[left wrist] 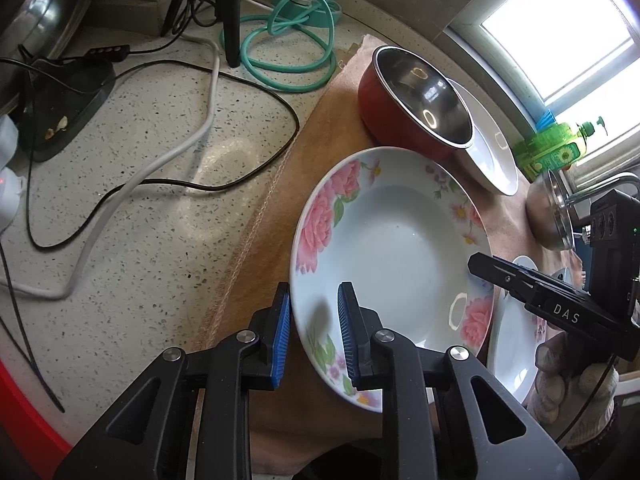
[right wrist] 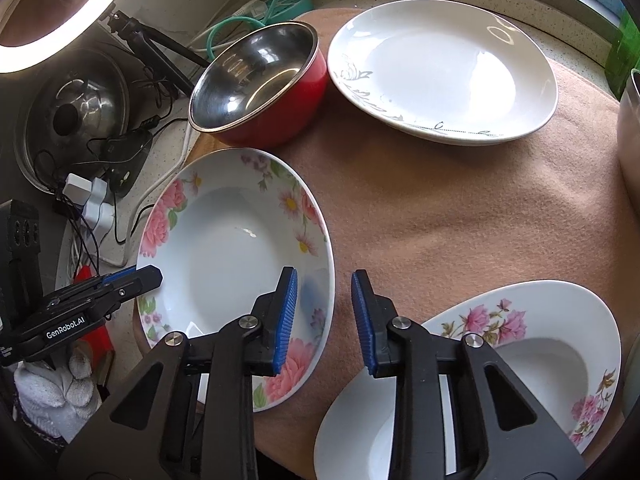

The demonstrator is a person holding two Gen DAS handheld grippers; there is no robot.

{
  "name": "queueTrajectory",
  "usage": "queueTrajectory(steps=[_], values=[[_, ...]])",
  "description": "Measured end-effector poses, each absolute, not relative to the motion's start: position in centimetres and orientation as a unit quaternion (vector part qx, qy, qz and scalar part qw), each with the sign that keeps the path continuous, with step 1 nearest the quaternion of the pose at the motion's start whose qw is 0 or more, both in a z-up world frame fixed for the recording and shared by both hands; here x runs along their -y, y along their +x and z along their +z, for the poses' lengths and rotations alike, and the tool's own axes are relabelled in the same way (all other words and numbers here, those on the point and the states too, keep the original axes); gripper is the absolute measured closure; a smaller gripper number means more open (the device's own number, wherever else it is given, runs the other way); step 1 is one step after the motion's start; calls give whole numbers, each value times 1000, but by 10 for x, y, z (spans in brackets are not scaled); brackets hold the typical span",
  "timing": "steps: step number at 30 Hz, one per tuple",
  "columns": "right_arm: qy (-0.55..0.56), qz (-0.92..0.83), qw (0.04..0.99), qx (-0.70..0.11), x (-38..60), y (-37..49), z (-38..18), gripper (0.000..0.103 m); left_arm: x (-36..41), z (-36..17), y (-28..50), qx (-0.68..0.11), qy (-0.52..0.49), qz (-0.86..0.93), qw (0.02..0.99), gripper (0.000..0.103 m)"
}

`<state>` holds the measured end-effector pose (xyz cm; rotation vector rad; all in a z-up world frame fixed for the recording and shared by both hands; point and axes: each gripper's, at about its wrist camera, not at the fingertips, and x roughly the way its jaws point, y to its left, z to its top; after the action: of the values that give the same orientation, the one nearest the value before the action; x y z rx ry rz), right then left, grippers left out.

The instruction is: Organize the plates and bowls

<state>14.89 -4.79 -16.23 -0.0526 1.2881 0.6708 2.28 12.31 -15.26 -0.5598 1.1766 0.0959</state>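
Observation:
A deep plate with pink roses lies on a tan cloth. My left gripper is open, its fingers straddling the plate's near-left rim. My right gripper is open, straddling the same plate's right rim; it shows from the side in the left wrist view. A red bowl with a steel inside stands behind the plate. A white plate with grey vine print lies beyond. A second floral deep plate lies under my right gripper.
The tan cloth covers a speckled counter. Black and white cables, a teal cable coil and a pot lid are to the left. A steel pot and a green bottle stand by the window.

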Motion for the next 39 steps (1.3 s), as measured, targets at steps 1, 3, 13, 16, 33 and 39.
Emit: queueTrajectory(steps=[1, 3, 13, 16, 33, 39], values=[[-23, 309, 746, -589, 47, 149, -163, 83, -123, -153, 24, -548, -260, 45, 794, 84], [-28, 311, 747, -587, 46, 148, -162, 86, -123, -154, 24, -548, -261, 46, 794, 85], [-46, 307, 752, -582, 40, 146, -160, 87, -120, -154, 26, -552, -250, 47, 794, 85], [-50, 307, 753, -580, 41, 146, -159, 87, -119, -154, 27, -552, -247, 48, 795, 85], [-34, 304, 755, -580, 56, 140, -149, 87, -113, -140, 26, -547, -237, 42, 802, 85], [-24, 300, 761, -576, 67, 136, -138, 87, -108, -129, 27, -539, -234, 31, 809, 85]])
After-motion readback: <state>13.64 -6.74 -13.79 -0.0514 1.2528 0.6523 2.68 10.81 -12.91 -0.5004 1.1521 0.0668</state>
